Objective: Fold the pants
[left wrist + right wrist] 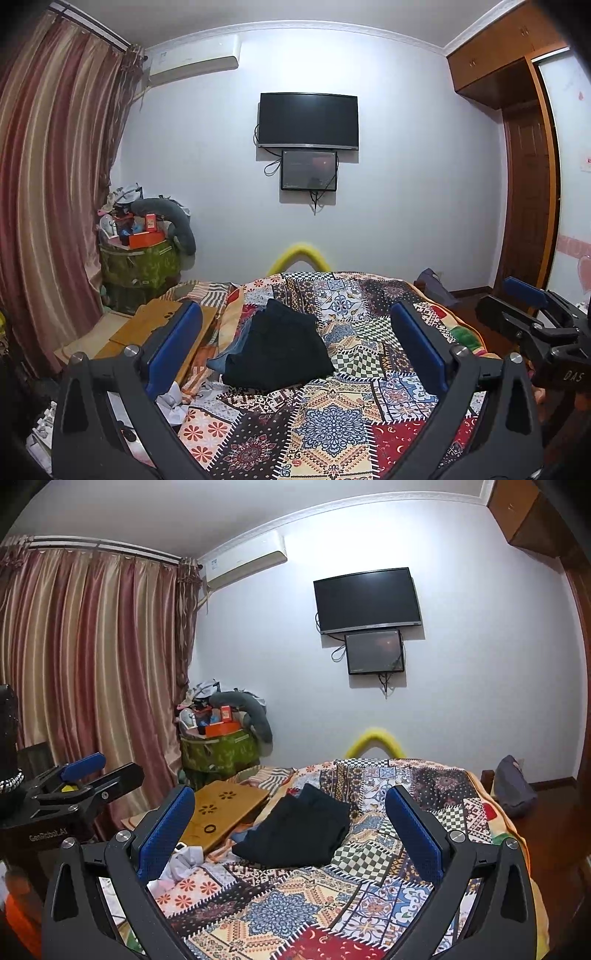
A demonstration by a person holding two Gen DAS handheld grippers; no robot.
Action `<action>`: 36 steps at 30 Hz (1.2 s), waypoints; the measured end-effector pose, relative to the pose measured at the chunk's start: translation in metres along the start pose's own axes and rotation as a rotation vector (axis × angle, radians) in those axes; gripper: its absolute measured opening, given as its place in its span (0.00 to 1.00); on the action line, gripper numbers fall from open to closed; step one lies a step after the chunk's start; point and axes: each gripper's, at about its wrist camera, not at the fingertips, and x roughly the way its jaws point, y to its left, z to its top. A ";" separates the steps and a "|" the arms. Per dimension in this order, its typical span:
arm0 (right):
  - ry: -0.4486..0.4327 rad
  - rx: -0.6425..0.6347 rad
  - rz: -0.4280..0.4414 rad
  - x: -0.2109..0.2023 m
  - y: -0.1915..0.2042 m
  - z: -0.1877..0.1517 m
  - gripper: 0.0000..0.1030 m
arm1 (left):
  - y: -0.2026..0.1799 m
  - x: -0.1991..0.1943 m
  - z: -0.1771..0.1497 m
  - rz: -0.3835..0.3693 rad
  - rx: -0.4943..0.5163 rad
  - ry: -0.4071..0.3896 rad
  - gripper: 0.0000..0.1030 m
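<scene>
Two handheld grippers are raised above a bed covered by a patchwork quilt (332,424), each seen through its own wrist camera. Left gripper (295,343): blue-padded fingers (177,343) spread wide, holding nothing. Right gripper (291,830): fingers (413,834) likewise spread wide and empty; it also appears at the right edge of the left wrist view, and the left gripper at the left edge of the right wrist view. Dark pants (277,350) lie in a rumpled heap on the quilt, apart from both grippers and framed between the fingers in each view; a strip of blue fabric (221,358) shows at the heap's left edge. Left of the pants, at the quilt's side, rests a wooden lap tray (221,812) with flower-shaped cut-outs. Beyond the quilt, a television (308,120) is mounted on the far wall with a smaller screen (309,170) beneath it; striped curtains (55,184) hang to the left.
</scene>
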 end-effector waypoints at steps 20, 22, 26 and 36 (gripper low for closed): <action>-0.003 0.004 -0.004 -0.004 0.001 0.001 0.99 | -0.003 -0.003 0.002 -0.029 0.000 0.001 1.00; -0.004 0.004 -0.005 -0.005 0.000 0.001 0.99 | -0.002 -0.002 0.002 -0.033 -0.002 0.007 1.00; -0.005 0.004 -0.006 -0.005 0.000 0.002 0.99 | -0.001 0.000 0.002 -0.044 -0.010 0.021 1.00; -0.007 -0.005 -0.013 -0.005 0.001 0.004 0.99 | 0.000 0.001 0.002 -0.052 -0.011 0.014 1.00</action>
